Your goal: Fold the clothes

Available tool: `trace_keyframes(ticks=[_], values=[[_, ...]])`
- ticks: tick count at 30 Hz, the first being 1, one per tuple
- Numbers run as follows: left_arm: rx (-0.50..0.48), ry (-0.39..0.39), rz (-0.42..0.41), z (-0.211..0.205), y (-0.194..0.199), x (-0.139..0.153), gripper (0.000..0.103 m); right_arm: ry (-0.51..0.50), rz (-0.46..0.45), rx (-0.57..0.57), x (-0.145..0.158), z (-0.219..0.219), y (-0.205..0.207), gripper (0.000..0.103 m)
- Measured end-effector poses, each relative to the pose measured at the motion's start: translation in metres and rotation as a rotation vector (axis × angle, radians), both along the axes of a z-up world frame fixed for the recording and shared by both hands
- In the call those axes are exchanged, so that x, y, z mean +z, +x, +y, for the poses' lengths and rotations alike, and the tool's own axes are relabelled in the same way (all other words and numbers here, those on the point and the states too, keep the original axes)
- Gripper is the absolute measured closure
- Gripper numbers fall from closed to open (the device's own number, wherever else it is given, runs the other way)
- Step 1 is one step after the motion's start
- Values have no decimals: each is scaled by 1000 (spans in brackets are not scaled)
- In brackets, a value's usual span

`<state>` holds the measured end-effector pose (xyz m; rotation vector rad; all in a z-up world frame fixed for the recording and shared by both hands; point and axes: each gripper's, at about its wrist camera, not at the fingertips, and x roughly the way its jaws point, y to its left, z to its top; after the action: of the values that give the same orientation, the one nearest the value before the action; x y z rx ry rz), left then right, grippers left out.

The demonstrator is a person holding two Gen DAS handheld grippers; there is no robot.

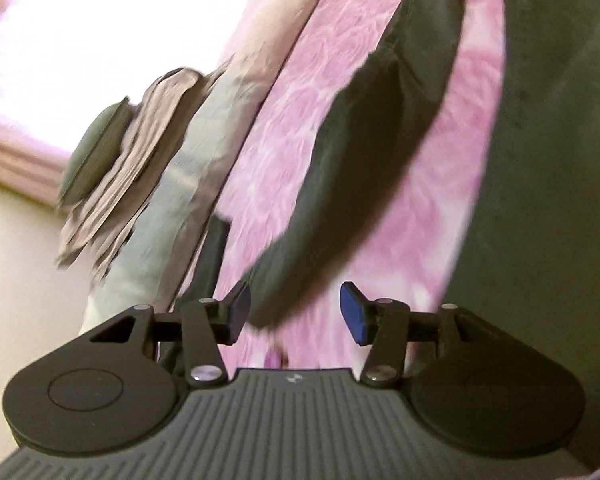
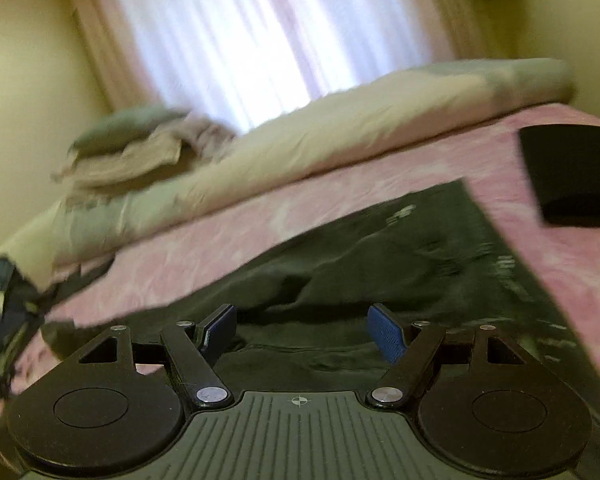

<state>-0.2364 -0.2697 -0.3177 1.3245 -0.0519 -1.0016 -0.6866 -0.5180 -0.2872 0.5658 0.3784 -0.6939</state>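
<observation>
A dark green garment lies spread on the pink bedspread. In the right wrist view my right gripper is open just above its near edge, blue pads apart, nothing between them. In the tilted, blurred left wrist view a sleeve of the same garment runs across the pink bedspread toward my left gripper. That gripper is open, with the sleeve's end lying close to the left pad. More of the green cloth fills the right side.
A folded black garment lies on the bed at right. A pale rolled duvet runs along the far side, with a stack of beige folded clothes and a grey-green piece on top. Bright curtains hang behind. Dark straps sit at left.
</observation>
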Motion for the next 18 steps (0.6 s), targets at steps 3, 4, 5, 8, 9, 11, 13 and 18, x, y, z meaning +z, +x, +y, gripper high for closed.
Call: trace_keyframes(ticks=[3, 4, 5, 8, 9, 11, 13, 18], values=[[-95, 21, 58, -35, 9, 2, 56, 15, 56, 68, -14, -10, 42, 27], [-131, 30, 91, -45, 11, 3, 56, 19, 72, 90, -18, -13, 55, 27], [-160, 44, 127, -54, 13, 5, 56, 18, 76, 115, -20, -12, 66, 27], [-221, 111, 209, -80, 18, 6, 58, 0, 89, 190, -28, -6, 95, 27], [-239, 130, 223, -87, 20, 5, 59, -5, 96, 207, -31, -5, 103, 27], [-248, 166, 262, -99, 24, 4, 80, -11, 110, 227, -36, -5, 117, 27], [-238, 172, 285, -102, 25, 7, 92, -13, 116, 229, -39, -5, 123, 27], [-158, 61, 345, -90, 32, 43, 96, -10, 128, 216, -41, -4, 119, 27]])
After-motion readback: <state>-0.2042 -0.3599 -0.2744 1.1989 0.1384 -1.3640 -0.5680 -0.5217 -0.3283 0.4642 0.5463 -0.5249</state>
